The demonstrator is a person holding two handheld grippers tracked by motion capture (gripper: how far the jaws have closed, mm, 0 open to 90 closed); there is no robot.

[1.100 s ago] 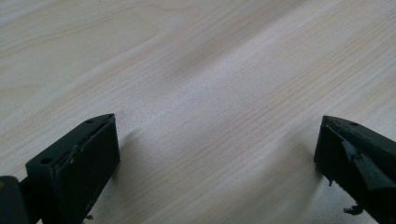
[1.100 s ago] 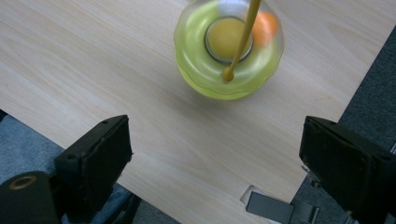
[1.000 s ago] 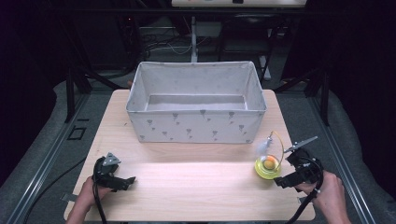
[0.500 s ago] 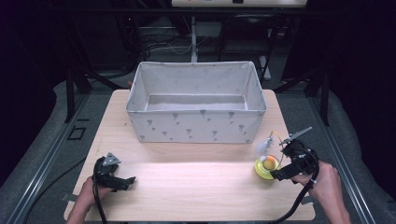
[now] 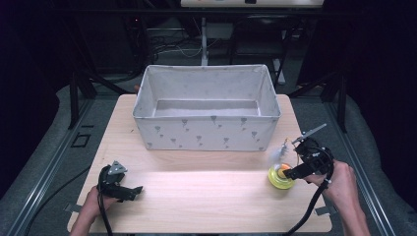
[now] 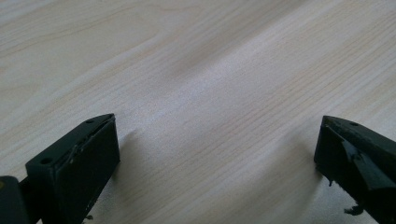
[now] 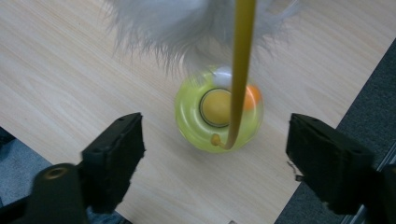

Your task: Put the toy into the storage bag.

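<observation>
The right hand-held gripper point(image 5: 291, 173) has moved in from the desk's right edge and now hovers over the yellow feather toy point(image 7: 218, 114), jaws wide apart. The toy sits near the right edge of the desk point(image 5: 206, 206). The left hand-held gripper point(image 5: 135, 191) stays put at the near left, also wide open.

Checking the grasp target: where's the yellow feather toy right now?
In the high view the yellow feather toy sits near the table's right edge, just in front of the fabric bin's right corner, with the open right tongs above it.
</observation>
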